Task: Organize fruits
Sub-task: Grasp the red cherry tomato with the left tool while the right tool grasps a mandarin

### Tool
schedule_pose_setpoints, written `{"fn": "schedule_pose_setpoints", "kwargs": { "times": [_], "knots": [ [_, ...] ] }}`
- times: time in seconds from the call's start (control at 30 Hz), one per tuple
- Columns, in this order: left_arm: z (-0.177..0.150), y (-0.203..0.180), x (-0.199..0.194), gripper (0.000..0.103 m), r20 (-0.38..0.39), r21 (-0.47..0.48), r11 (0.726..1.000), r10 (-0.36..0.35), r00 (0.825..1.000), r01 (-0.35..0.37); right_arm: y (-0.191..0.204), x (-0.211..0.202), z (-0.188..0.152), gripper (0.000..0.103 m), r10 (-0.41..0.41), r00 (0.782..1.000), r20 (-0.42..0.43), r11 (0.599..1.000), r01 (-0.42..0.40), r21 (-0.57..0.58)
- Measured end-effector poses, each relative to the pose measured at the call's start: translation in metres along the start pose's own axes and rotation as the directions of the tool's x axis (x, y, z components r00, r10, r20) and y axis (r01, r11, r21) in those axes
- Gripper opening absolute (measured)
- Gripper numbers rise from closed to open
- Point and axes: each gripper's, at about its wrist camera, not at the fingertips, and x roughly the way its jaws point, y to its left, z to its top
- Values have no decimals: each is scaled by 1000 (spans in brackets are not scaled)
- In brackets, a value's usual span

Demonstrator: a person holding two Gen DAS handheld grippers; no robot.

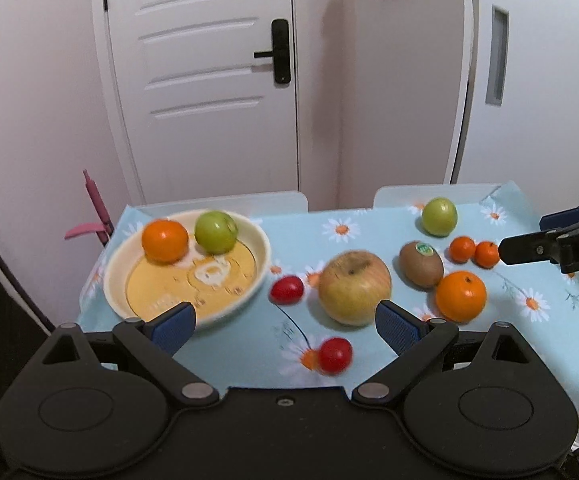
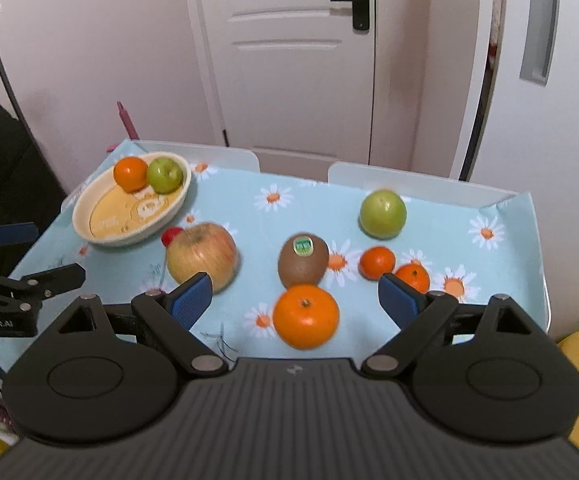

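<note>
On the daisy tablecloth (image 2: 441,208), the bowl (image 2: 89,216) already holds an orange (image 2: 130,173) and a green apple (image 2: 164,175). The big apple (image 2: 203,256) lies just right of the bowl, the kiwi (image 2: 303,258) and large orange (image 2: 305,316) farther right, a cherry tomato (image 1: 335,355) nearest. Both the left gripper (image 1: 285,324) and right gripper (image 2: 295,300) hang spread and empty, so picking the next fruit seems due: likely the large orange between the right fingers. A second tomato is half hidden behind the apple.

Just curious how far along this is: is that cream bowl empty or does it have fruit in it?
Partly filled: the bowl holds an orange and a green apple; the rest is bare.
</note>
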Motion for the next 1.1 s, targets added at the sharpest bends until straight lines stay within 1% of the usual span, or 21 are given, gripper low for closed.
{"fn": "schedule_pose_setpoints", "kwargs": {
  "times": [0.17, 0.33, 0.4, 0.47, 0.53, 0.63, 0.7, 0.73, 0.77, 0.8, 0.83, 0.87, 1.1],
  "knots": [
    [-19, -20, 23, 93, -35, -29, 1000, 9, 999, -11, -15, 17, -16, 103, 19, 1000, -12, 1000, -19, -21],
    [-33, -31, 49, 87, -57, -14, 1000, 18, 998, -18, -24, 37, -27, 103, 29, 999, -20, 999, -30, -15],
    [-37, -33, 59, 82, -67, -13, 1000, 19, 998, -20, -25, 43, -31, 103, 32, 999, -20, 999, -32, -18],
    [-41, -35, 68, 74, -83, -3, 1000, 26, 996, -26, -26, 49, -33, 103, 38, 999, -25, 999, -38, -13],
    [-43, -36, 74, 70, -89, 3, 1000, 30, 996, -30, -27, 55, -36, 103, 52, 998, -38, 999, -52, 0],
    [-44, -38, 81, 67, -91, 3, 999, 35, 995, -34, -27, 61, -39, 102, 55, 997, -52, 999, -55, -1],
    [-44, -38, 85, 59, -95, 3, 999, 38, 995, -38, -27, 63, -41, 102, 59, 997, -56, 998, -59, -1],
    [-44, -39, 87, 53, -99, 3, 999, 41, 994, -41, -27, 65, -41, 102, 61, 997, -58, 998, -61, -2],
    [-44, -39, 88, 49, -103, 3, 999, 42, 994, -42, -27, 66, -41, 102, 62, 996, -58, 998, -62, -3],
    [-44, -39, 89, 47, -104, 3, 999, 39, 994, -39, -27, 68, -41, 102, 64, 996, -59, 998, -64, -4],
    [-44, -39, 89, 43, -102, 1, 999, 34, 994, -34, -27, 68, -41, 100, 66, 996, -59, 998, -67, -4],
    [-44, -39, 90, 34, -102, -1, 1000, 25, 994, -25, -26, 69, -41, 99, 69, 996, -60, 998, -69, -6],
    [-45, -42, 87, 34, -109, 4, 1000, 18, 994, -17, -21, 76, -41, 95, 81, 995, -63, 997, -82, -14]
  ]
}}
